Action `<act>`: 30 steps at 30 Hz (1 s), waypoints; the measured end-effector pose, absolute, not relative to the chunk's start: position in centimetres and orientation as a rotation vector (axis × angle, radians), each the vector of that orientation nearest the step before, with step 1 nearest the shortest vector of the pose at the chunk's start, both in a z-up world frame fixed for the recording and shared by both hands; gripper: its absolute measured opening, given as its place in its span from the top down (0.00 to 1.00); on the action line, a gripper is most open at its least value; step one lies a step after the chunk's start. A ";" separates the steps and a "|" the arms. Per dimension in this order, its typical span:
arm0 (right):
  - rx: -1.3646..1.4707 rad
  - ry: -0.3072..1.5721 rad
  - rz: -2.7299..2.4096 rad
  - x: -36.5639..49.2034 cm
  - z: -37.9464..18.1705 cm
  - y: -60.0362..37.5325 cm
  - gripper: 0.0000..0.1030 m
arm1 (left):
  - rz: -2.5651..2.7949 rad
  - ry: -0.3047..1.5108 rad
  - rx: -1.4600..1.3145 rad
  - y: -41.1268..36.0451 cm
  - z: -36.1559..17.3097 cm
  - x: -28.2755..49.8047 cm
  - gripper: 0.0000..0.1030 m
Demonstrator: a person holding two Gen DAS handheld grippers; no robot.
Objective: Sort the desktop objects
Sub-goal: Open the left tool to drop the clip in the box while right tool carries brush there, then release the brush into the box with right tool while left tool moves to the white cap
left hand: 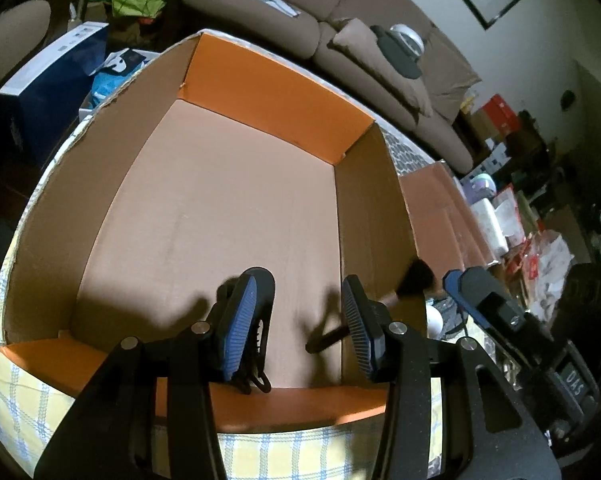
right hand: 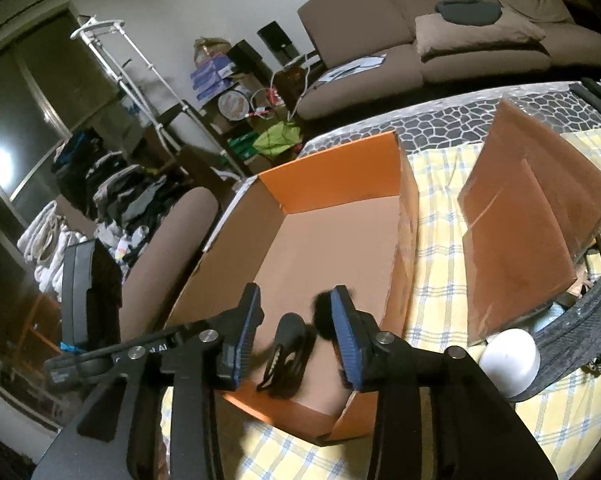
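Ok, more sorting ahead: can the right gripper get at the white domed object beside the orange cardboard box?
Probably yes: the white domed object lies uncovered just outside the box wall, close beside the open right gripper.

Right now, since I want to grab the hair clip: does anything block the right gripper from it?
Nothing visible. The hair clip lies bare on the box floor ahead of the open right gripper; the brush is beside it.

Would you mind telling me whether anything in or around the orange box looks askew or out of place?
The makeup brush looks odd: blurred, tilted across the orange box's right wall rather than flat inside. The black hair clip lies on the floor.
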State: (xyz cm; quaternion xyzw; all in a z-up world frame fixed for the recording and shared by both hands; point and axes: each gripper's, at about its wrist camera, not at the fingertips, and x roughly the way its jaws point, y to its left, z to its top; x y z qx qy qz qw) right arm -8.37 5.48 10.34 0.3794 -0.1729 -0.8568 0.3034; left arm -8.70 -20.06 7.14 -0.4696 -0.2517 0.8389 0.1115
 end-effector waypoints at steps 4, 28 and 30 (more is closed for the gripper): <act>0.952 -0.512 -2.297 -8.4 10.9 6.7 0.36 | 2.461 -0.720 -1.377 -19.6 7.3 -8.5 0.59; 0.959 -0.412 -2.685 -7.1 11.2 17.6 0.22 | 2.461 -0.332 -1.242 -11.9 10.0 -6.8 0.26; 0.975 -0.416 -2.705 -7.1 10.9 18.5 0.22 | 2.447 -0.298 -1.219 -10.8 10.3 -6.5 0.17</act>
